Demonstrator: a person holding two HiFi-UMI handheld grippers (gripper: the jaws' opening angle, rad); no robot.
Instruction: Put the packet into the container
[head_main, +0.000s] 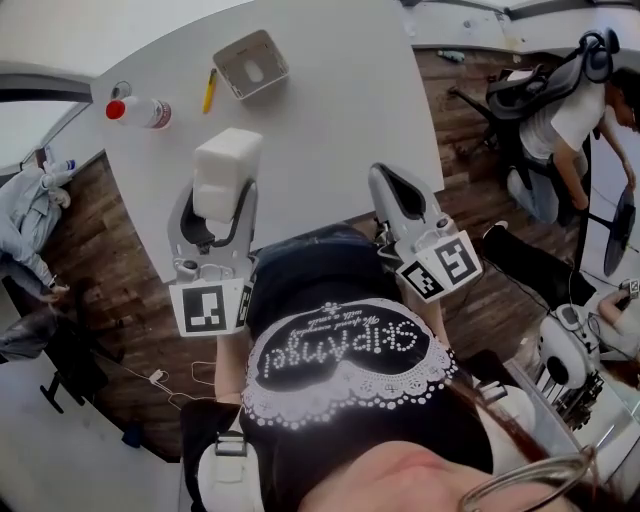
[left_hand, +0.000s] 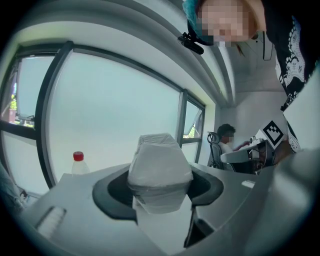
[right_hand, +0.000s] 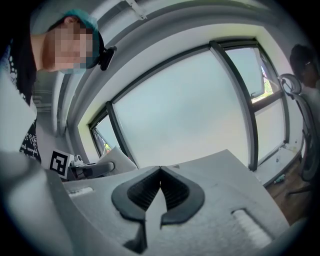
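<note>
A white wrapped packet (head_main: 226, 170) stands upright between the jaws of my left gripper (head_main: 222, 203), which is shut on it over the near part of the white table (head_main: 340, 110). In the left gripper view the packet (left_hand: 159, 167) fills the space between the dark pads. The container (head_main: 252, 63), a small grey square basket, sits at the far side of the table, well beyond the packet. My right gripper (head_main: 386, 175) hovers at the table's near right edge, shut with its ribbed fingertips touching and nothing between them (right_hand: 160, 172).
A clear bottle with a red cap (head_main: 138, 112) lies at the table's far left, with a yellow pen (head_main: 209, 90) between it and the container. Off the table's right side, a person (head_main: 560, 130) bends by an office chair. Wooden floor surrounds the table.
</note>
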